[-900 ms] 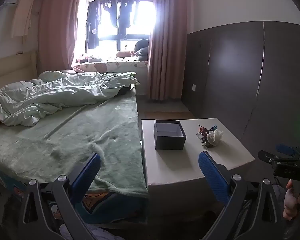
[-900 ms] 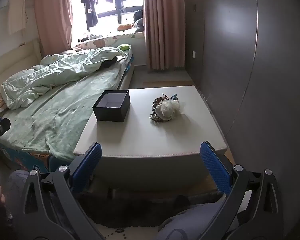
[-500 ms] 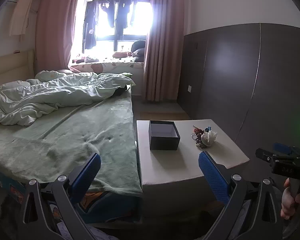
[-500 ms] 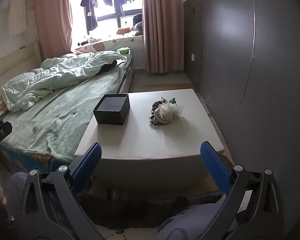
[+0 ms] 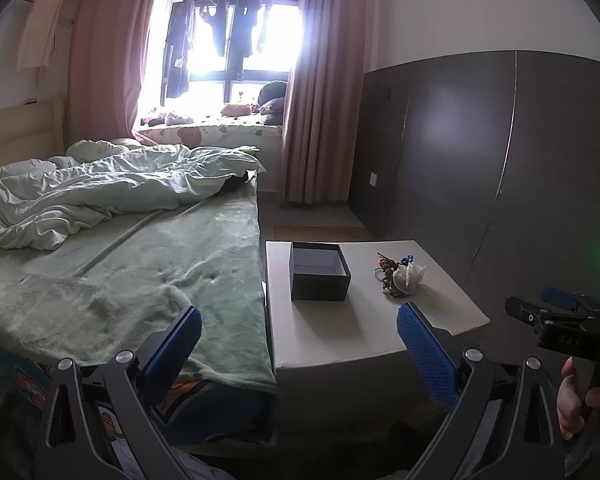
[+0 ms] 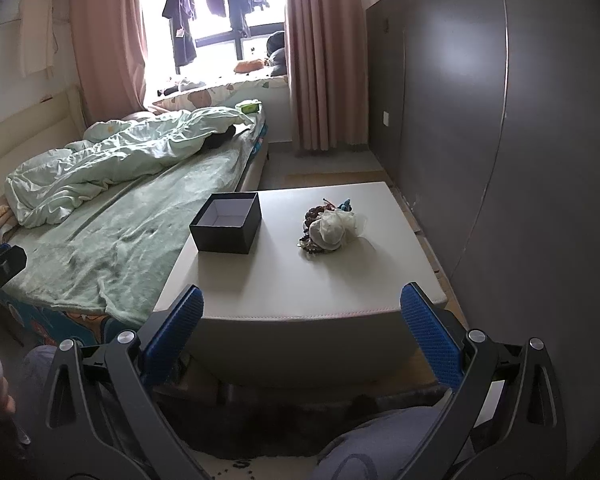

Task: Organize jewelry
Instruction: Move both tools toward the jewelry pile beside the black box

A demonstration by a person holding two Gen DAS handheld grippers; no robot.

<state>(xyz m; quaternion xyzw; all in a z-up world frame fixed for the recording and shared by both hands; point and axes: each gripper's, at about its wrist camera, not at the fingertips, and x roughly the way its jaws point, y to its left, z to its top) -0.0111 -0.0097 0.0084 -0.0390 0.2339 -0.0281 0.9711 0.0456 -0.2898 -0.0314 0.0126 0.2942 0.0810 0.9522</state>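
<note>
Left wrist view: camera has drifted left and tipped up a bit versus the earlier frames, so the tabletop [image 5: 364, 332] sits further right and the dark box [image 5: 320, 276] looks smaller. Left claw [image 5: 298, 344] spread wide, nothing between the pads, well short of the tabletop. Jewelry pile [image 5: 400, 276] (tangled with a white pouch or cloth, can't tell which) lies right of the box, apart from it. Right claw's body pokes in at the right edge.

Right wrist view: framing nearly the same as before, box [image 6: 228, 222] and jewelry pile [image 6: 330, 228] slightly lower in frame. Right claw [image 6: 302, 322] also fully released, empty, hanging off the near tabletop edge [image 6: 300, 316]. Box empty, open-topped.

Meaning: only repositioning so far, no contact; nothing sorted yet, jewelry all outside the box.
</note>
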